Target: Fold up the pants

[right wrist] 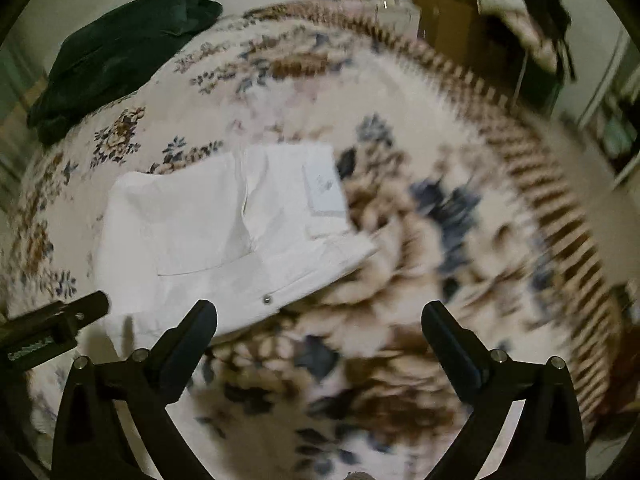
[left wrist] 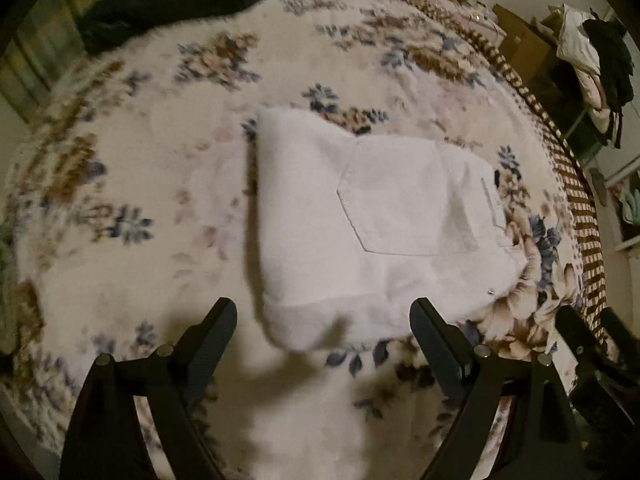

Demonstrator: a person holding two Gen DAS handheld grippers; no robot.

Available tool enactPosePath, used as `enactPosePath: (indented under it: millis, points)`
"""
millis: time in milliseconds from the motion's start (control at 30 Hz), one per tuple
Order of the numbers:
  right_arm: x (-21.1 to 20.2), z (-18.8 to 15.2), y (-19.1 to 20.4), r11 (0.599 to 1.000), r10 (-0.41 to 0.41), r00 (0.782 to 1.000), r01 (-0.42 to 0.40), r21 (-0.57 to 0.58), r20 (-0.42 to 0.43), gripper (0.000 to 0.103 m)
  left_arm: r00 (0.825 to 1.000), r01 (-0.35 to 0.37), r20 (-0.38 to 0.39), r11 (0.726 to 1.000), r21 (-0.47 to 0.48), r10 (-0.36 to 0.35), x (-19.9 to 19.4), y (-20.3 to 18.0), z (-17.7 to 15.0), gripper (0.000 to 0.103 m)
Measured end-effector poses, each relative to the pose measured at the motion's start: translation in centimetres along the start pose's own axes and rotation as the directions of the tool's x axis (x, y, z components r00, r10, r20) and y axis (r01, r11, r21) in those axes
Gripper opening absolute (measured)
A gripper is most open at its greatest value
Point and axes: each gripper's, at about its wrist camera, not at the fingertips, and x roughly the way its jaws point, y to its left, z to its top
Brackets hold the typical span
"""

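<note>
- The white pants [left wrist: 372,216] lie folded into a compact rectangular bundle on the floral blanket [left wrist: 160,184] that covers the bed, at the centre of the left wrist view and at about 10 o'clock from centre in the right wrist view.
- The back pocket [left wrist: 394,196] faces up and the waistband end [left wrist: 496,200] points toward 3 o'clock in the left view. This suggests the legs were folded under or over so that the seat panel forms the top layer.
- A metal rivet [right wrist: 266,300] shows on the near edge of the bundle; the fold line sits just behind it.
- Left gripper [left wrist: 324,316]: jaws spread wide, holding nothing. Its fingertips flank the near edge of the bundle without clamping it, consistent with a release or a check of the fold.
- Right gripper [right wrist: 320,320]: jaws spread wide, holding nothing. It hangs over bare blanket at 4 o'clock from the bundle, clear of the cloth, so the fold is not disturbed.
- Judged progress: the fold appears complete or nearly so. Any remaining work would be to flatten the raised near corner.
- A dark green garment [right wrist: 120,52] lies at 11 o'clock in the right view, well apart from the pants.
- The right view is motion-blurred; fine detail there cannot be confirmed.
</note>
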Motion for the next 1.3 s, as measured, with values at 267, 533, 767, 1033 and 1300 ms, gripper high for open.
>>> enactPosePath:
  millis: [267,533,767,1033,1300]
  points:
    - [-14.3,0.3,-2.9,0.997,-0.009,0.995,0.016,-0.074,0.098,0.103,0.994,-0.041,0.100,0.998,-0.054,0.046,-11.0,-2.2,-1.9,0.088]
    - [-29.1,0.1,-4.5,0.991,0.050,0.987,-0.030,-0.128,0.155,0.103,0.971,-0.072,0.219,0.993,-0.095,0.091,-25.6,-4.0,-5.0,0.088]
    - [-41.9,-0.1,-5.4,0.981,0.108,0.965,-0.064,-0.183,0.239,0.103,0.934,-0.130,0.321,0.986,-0.102,0.157,-36.1,-6.0,-7.1,0.088]
    - [-51.3,-0.7,-7.1,0.974,0.141,0.951,-0.085,-0.208,0.274,0.103,0.908,-0.129,0.385,0.984,-0.121,0.166,-43.1,-7.5,-9.6,0.088]
    - [-57.0,-0.9,-8.3,0.966,0.180,0.938,-0.112,-0.234,0.295,0.103,0.893,-0.151,0.404,0.977,-0.151,0.201,-45.7,-8.0,-10.9,0.089]
